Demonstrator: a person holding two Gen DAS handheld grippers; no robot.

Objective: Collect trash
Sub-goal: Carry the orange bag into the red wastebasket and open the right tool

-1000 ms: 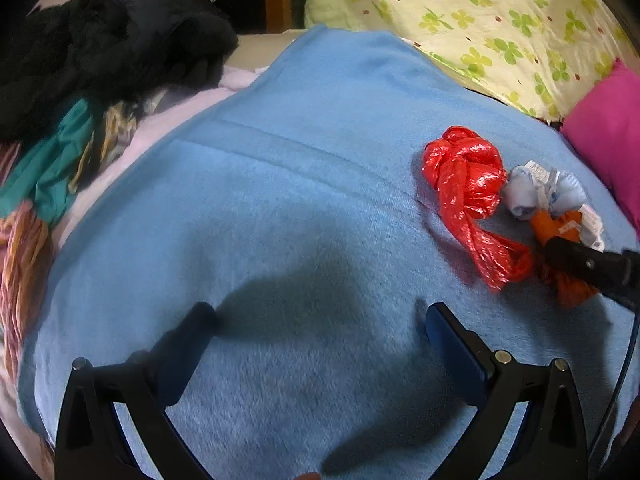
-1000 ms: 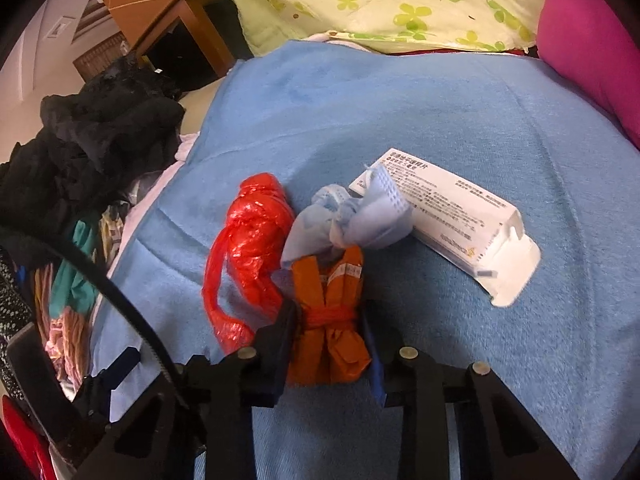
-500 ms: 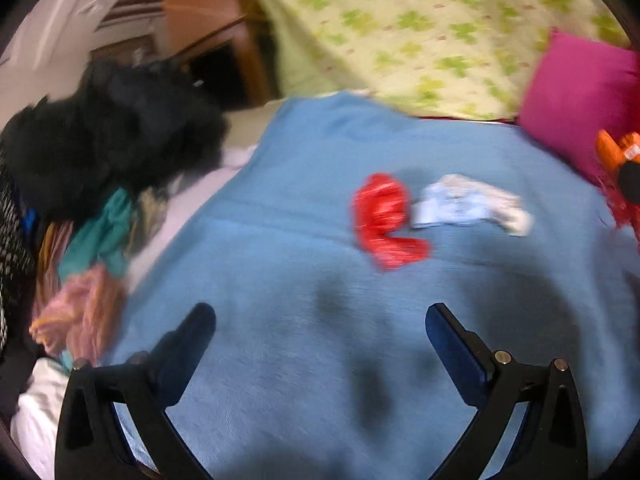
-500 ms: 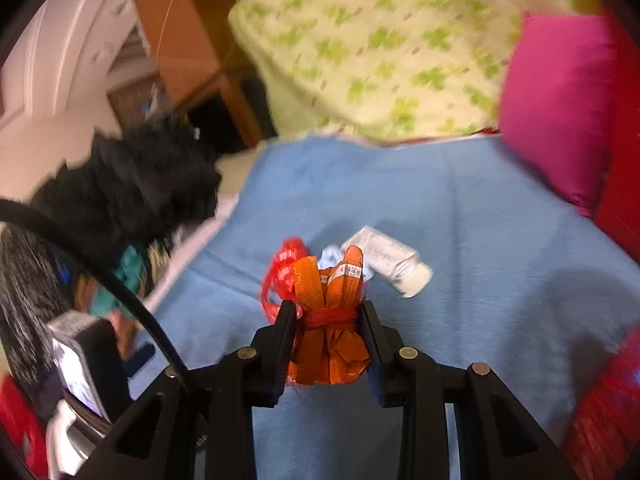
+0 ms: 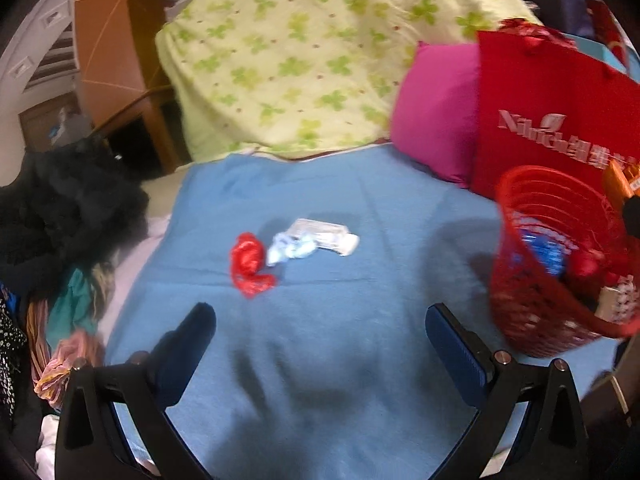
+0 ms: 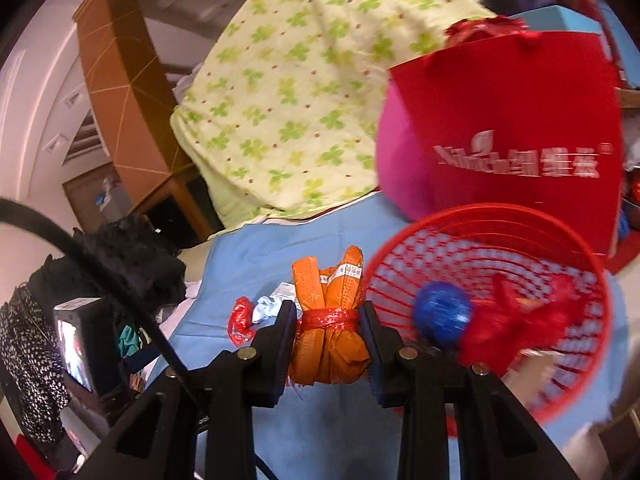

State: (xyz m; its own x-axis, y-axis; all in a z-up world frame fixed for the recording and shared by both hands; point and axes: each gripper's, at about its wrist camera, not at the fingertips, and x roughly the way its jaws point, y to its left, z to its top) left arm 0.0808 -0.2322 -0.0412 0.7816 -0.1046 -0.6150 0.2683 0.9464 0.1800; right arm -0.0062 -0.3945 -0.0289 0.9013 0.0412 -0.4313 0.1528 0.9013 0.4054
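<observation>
One blue blanket (image 5: 320, 320) covers the bed. On its right side stands a red basket (image 6: 560, 392) with trash already inside. The right gripper (image 6: 328, 332) squeezes an orange bundle (image 6: 328, 320) just left of the basket rim. It should go over the middle of the basket, then let go. The left gripper (image 5: 320, 336) is wide apart and holds nothing. Far off lie a red bag (image 5: 248, 260), a blue wad (image 5: 290, 248) and a small box (image 5: 328, 236).

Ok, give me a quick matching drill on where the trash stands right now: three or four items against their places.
Items:
1. orange bundle
2. blue ball
3. red plastic bag
4. white box

Places:
A. lying loose on the blue blanket, left of the pale blue wad
B. clamped in the right gripper
C. inside the red basket
D. on the blanket, behind the wad

Pairs: 1-B, 2-C, 3-A, 4-D
</observation>
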